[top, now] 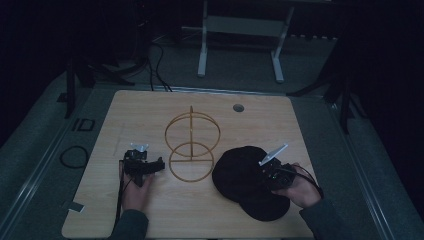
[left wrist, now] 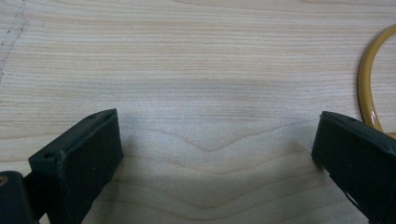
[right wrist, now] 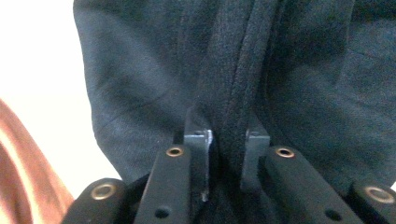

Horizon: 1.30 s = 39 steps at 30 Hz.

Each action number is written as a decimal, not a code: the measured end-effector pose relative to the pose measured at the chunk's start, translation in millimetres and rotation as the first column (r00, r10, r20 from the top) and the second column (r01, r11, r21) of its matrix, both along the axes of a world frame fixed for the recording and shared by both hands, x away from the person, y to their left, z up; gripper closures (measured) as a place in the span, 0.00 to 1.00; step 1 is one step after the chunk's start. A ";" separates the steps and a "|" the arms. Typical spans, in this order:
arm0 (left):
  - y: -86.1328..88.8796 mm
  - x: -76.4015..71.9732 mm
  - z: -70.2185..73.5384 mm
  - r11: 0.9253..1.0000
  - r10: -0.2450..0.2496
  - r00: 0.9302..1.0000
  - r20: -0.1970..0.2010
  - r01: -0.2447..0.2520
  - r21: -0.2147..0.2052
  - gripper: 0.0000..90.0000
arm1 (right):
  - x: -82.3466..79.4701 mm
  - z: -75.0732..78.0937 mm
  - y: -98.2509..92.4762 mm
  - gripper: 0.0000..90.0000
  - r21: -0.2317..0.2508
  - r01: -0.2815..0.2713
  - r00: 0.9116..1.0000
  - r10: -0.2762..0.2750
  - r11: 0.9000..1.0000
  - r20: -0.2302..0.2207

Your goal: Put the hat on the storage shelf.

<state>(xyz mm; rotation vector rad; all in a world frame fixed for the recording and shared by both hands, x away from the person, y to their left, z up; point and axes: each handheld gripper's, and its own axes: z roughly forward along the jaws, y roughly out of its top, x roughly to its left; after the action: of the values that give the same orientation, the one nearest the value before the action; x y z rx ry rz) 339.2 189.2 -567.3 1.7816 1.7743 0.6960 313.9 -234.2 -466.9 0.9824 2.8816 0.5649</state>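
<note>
A black cap (top: 242, 172) lies on the wooden table (top: 150, 112) at the right, brim toward the front edge. My right gripper (top: 270, 172) rests on it, shut on a fold of the black fabric (right wrist: 229, 126), which is pinched between the two jaws. A gold wire stand (top: 192, 145) of rings on an upright rod stands mid-table. My left gripper (top: 145, 165) sits just left of the stand's base ring (left wrist: 369, 88), jaws wide open over bare wood with nothing between them.
A round grommet hole (top: 238, 107) sits near the table's far edge. Behind the table a white desk frame (top: 240, 40) stands on the floor, with cables (top: 155, 65) trailing at the left. A cable loop (top: 74, 156) lies on the floor beside the table.
</note>
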 end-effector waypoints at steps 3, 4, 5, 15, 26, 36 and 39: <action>0.0 0.0 0.0 1.000 0.000 1.000 0.000 0.000 0.000 0.01 | 3.9 4.4 2.0 0.89 -0.024 -0.027 1.000 0.027 0.999 -0.013; 0.0 0.0 0.0 1.000 0.001 1.000 0.001 -0.001 0.000 0.01 | 4.8 5.9 2.9 0.90 -0.035 -0.037 0.999 0.036 0.999 -0.010; 0.0 0.0 0.0 1.000 0.000 1.000 0.000 0.000 0.000 0.01 | 5.6 7.4 3.5 0.90 -0.047 -0.045 0.999 0.045 0.998 -0.013; 0.0 0.0 0.0 1.000 0.001 1.000 0.001 -0.001 -0.001 0.01 | 16.7 23.4 -1.4 0.91 -0.099 -0.099 0.995 0.099 0.990 0.000; 0.0 0.0 0.0 1.000 0.000 1.000 0.000 0.000 0.000 0.01 | 20.8 43.8 -4.4 0.91 -0.106 -0.123 0.991 0.128 0.987 0.037; 0.0 0.0 0.0 1.000 0.001 1.000 0.001 -0.001 0.000 0.01 | 23.1 58.7 -10.4 0.91 -0.062 -0.105 0.991 0.109 0.993 0.076; 0.0 0.0 0.0 1.000 0.000 1.000 0.000 0.000 0.000 0.01 | 24.5 62.3 -11.5 0.91 -0.059 -0.100 0.991 0.104 0.993 0.083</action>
<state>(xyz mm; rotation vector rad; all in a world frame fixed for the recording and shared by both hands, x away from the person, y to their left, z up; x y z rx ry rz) 339.2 189.2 -567.3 1.7818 1.7746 0.6955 338.4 -245.7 -404.6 0.7870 2.8664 0.5180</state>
